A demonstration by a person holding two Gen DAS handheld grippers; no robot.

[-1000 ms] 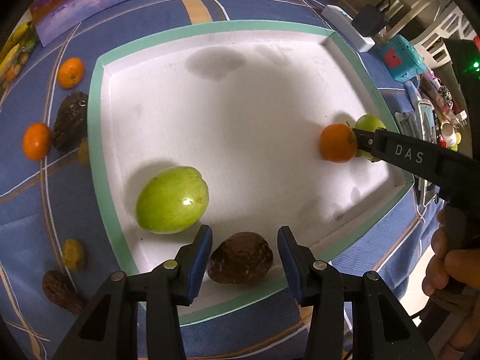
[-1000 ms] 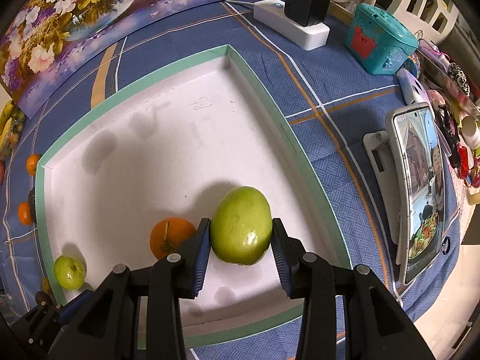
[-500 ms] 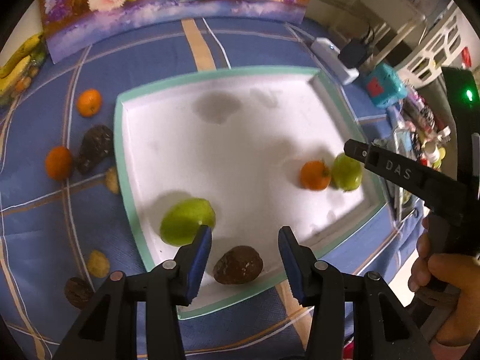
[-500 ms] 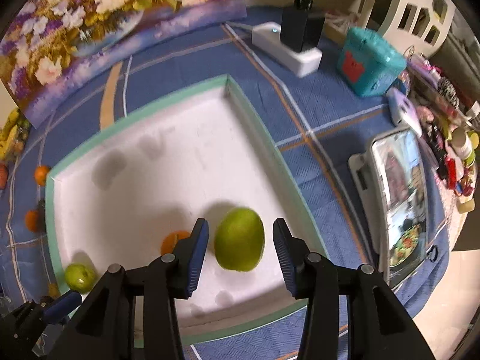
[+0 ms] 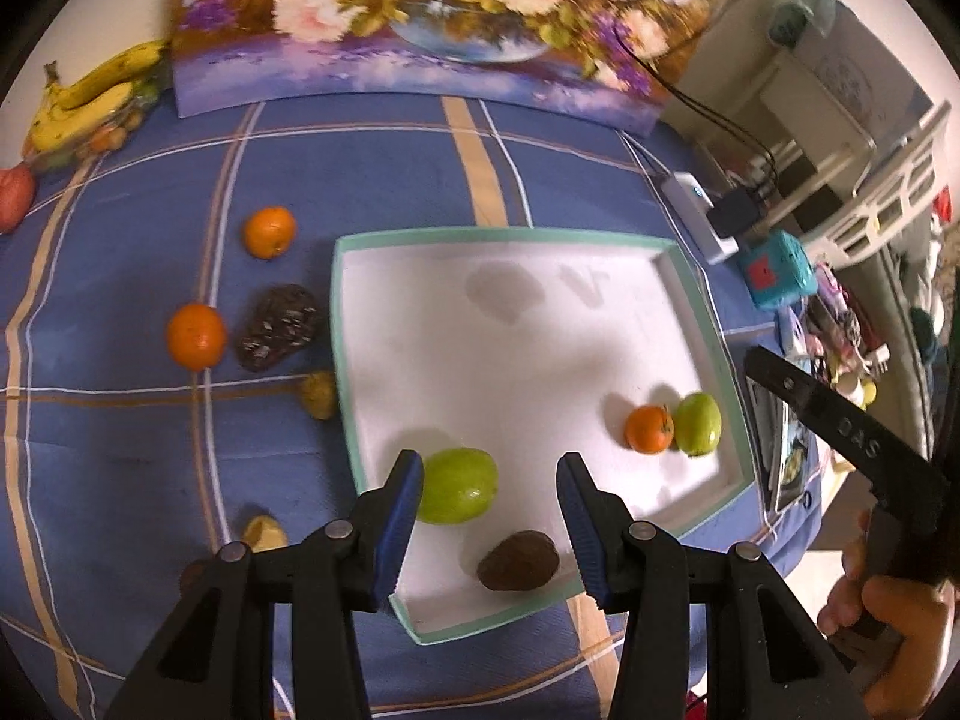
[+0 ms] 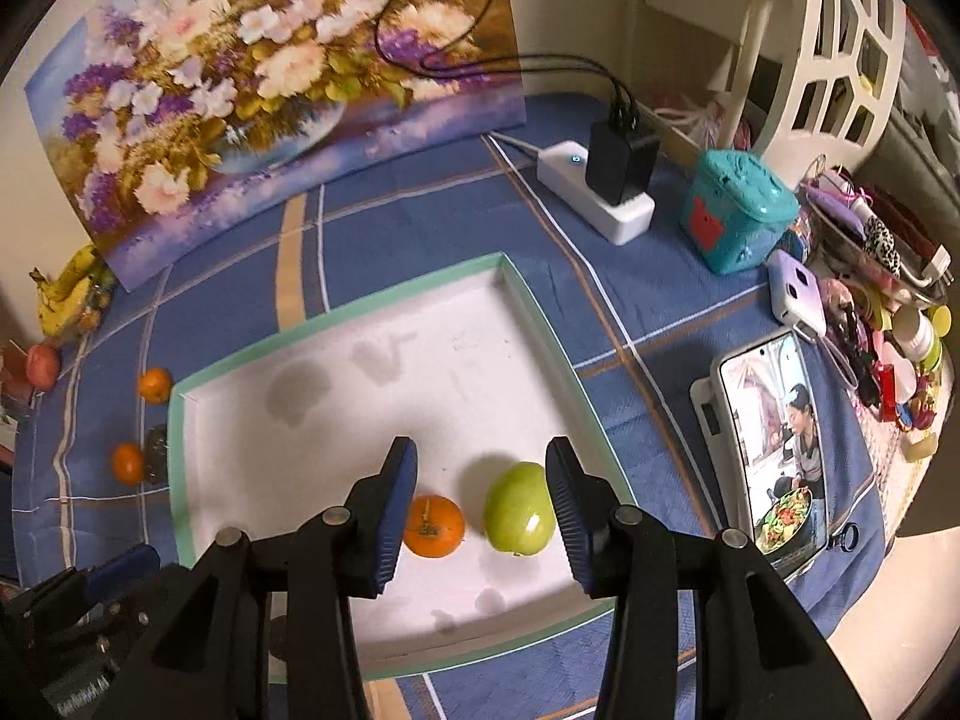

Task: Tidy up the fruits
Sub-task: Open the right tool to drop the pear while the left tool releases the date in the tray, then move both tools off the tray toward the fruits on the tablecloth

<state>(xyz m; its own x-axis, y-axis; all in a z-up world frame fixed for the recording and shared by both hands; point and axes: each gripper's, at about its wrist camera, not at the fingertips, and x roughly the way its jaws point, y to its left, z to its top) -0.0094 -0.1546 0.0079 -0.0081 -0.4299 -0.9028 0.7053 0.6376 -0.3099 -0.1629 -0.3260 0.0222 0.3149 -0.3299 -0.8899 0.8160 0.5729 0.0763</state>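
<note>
a: what could go wrong from here?

b: mostly crowding, i'd say. the white tray (image 5: 690, 276) already has four fruits along its near side, and round fruit rolls. drop the next one close to the orange (image 6: 433, 525) and green apple (image 6: 519, 517) in the near right corner (they sit just beside each other, maybe touching) and one could get knocked toward the rim.

a: and the grippers?

b: both empty. the left gripper (image 5: 489, 519) has its jaws partly open with nothing between the pads; the big green fruit (image 5: 459, 485) and the brown fruit (image 5: 519, 560) lie in the tray below it, near the near left corner. the right gripper (image 6: 477, 510) is partly open too, hanging above the orange and apple, gripping neither.

a: what is left outside the tray?

b: on the blue checked cloth to the tray's left: two oranges, one (image 5: 270, 231) toward the far edge and one (image 5: 196, 337) nearer, a dark wrinkled fruit (image 5: 277, 327) beside it, and a small yellowish one (image 5: 318, 395) right against the tray's left wall. that last is the awkward one, i reckon: jaws coming down there could catch the rim and shift the tray. more small pieces sit near the cloth's near edge, partly hidden by the left gripper.
</note>
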